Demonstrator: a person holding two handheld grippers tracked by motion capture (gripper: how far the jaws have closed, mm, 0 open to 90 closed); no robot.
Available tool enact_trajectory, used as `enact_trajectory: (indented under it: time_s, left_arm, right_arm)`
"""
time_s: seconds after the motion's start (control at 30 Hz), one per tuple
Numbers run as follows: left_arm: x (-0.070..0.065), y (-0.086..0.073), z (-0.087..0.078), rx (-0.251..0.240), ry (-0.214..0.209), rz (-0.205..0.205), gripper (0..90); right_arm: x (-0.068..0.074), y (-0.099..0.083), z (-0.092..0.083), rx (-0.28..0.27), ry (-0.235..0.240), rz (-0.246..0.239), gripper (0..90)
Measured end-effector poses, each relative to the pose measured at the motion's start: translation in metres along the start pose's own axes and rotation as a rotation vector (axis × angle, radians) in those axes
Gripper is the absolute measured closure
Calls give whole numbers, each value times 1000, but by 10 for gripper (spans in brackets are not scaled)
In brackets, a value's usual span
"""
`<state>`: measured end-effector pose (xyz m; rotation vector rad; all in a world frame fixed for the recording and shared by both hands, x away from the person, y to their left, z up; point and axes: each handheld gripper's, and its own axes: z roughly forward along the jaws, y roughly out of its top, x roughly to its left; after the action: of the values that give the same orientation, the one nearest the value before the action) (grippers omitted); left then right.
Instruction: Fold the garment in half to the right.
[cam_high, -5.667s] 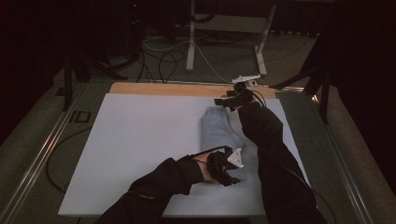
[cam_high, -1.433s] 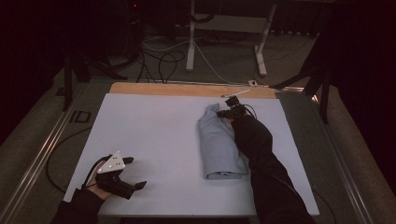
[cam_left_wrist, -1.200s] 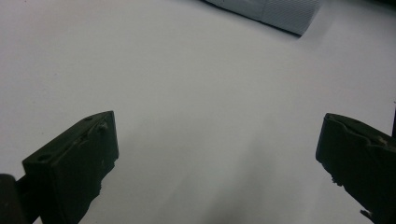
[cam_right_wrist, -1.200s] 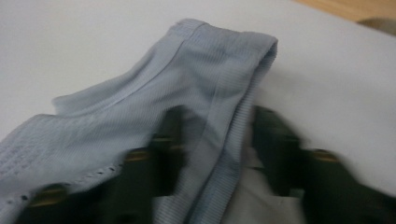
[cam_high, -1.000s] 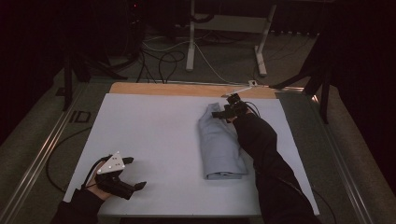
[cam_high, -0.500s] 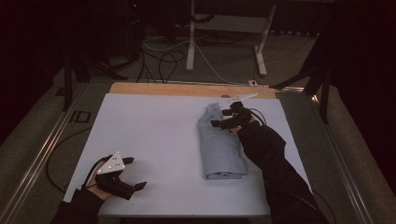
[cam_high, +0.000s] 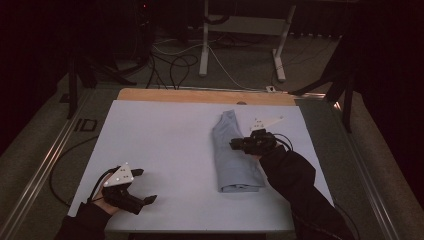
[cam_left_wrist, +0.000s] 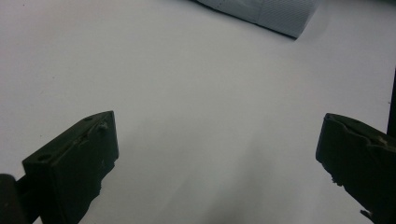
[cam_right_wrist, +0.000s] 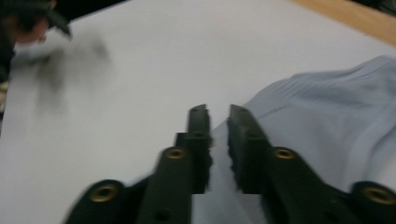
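A dim room — beyond the tongs, past the white-topped bench (cam_high: 165, 145), cables (cam_high: 172, 62) sprawl over grey floor (cam_high: 240, 70) around a pale metal stand (cam_high: 240, 25).

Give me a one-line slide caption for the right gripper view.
Right gripper, jaws nearly closed with nothing between them, poised over the folded pale blue garment on the white table.

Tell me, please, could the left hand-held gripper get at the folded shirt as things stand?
Probably yes: the left hand-held gripper is open, and only bare white tabletop lies between it and the folded shirt.
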<state>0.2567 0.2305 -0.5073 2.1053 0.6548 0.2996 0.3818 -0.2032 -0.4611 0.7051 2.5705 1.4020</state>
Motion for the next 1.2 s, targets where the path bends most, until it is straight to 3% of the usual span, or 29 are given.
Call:
enact_trajectory:
  time_s: [0.03, 0.13, 0.3, 0.53, 0.7, 1.2]
  left_arm:
    - [0, 0, 0, -3, 0, 0, 6]
    - [0, 0, -1, -5, 2, -2, 6]
    - [0, 1, 0, -6, 0, -3, 6]
    - [0, 0, -1, -6, -3, 1, 6]
    - [0, 0, 0, -1, -6, 4, 6]
    - [-1, 1, -1, -14, 4, 5, 6]
  right_arm:
    - [5, -3, 0, 10, -1, -20, 898]
    - [18, -11, -2, 9, 10, -66, 900]
    - [35, -24, -2, 20, 35, -98, 900]
    - [33, -47, 12, 98, 33, -72, 900]
    - [33, -62, 23, 173, 50, -86, 900]
    - [51, -74, 22, 167, 120, -96, 900]
